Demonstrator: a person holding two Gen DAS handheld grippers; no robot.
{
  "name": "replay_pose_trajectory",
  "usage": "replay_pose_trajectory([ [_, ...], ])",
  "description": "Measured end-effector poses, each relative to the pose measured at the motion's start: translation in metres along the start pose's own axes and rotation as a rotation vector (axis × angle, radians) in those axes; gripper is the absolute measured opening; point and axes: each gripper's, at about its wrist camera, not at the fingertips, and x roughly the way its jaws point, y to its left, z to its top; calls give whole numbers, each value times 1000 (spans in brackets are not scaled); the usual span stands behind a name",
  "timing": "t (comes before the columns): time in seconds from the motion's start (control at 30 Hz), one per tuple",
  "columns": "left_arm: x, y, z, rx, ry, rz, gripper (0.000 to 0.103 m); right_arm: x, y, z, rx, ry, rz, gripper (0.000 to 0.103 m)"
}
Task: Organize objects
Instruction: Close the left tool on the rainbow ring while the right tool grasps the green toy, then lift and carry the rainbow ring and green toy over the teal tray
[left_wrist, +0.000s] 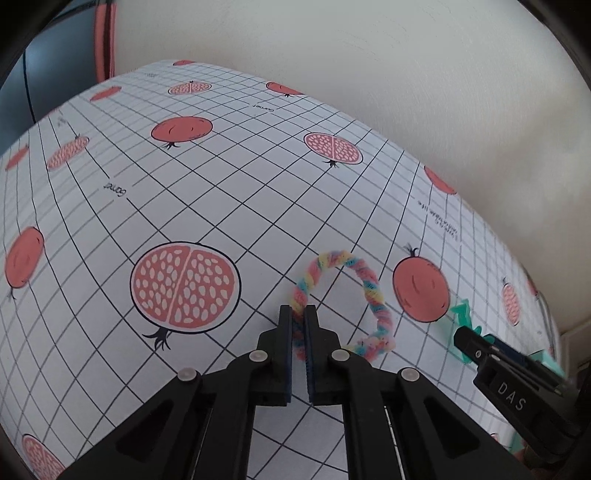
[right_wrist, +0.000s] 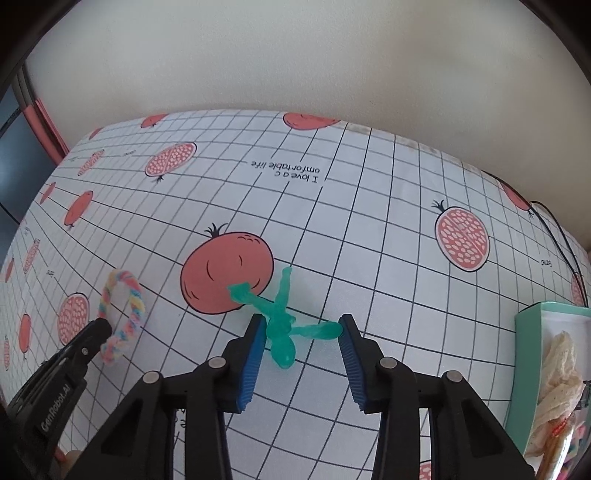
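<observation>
Tablecloth (right_wrist: 369, 236) is covering the whole work surface, a smooth white sheet ruled with a thin black grid and printed with coral pomegranates, some whole and some halved; its far edge is meeting a plain cream wall, and the fisheye rim is cutting off its corners. Printed upside down on it, "I love a comfortable life" is reading clearly in the right wrist view, while smaller captions are staying too tiny to make out. Mint-green box (right_wrist: 526, 373) is sitting at the right edge of that view, cropped by the frame, holding a crumpled cream wrapper and other contents I cannot identify. Left gripper (left_wrist: 300, 314), black with blue ribbed pads, is pinching one side of the pastel chenille ring (left_wrist: 369, 284), a fuzzy twisted loop in pink, yellow and blue whose near end is disappearing between the closed fingers; its side is carrying the lettering "GenRobot.AI" in the right wrist view. Right gripper (right_wrist: 303, 326) is standing spread wide around the green figure (right_wrist: 280, 328), a translucent rubbery toy lying on the cloth with limbs splayed, one limb reaching the right pad; "DAS" is showing on this gripper in the left wrist view, where the toy is mostly hidden behind it.
</observation>
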Motion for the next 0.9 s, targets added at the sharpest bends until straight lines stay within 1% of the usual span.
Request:
replay_pose_trajectory([
  [0.2, -9, 5, 5, -43, -10, -64, 5, -19, -7, -2, 8, -32, 29, 42],
  [0.5, -36, 8, 17, -86, -50, -148, 5, -50, -22, -8, 23, -82, 51, 42],
  [0.7, -54, -9, 19, -48, -85, -147, 5, -72, -45, -17, 59, -120, 59, 42],
  [0.9, -64, -38, 14, 12, -96, -144, 5, -91, -87, -34, 134, -149, 49, 42],
])
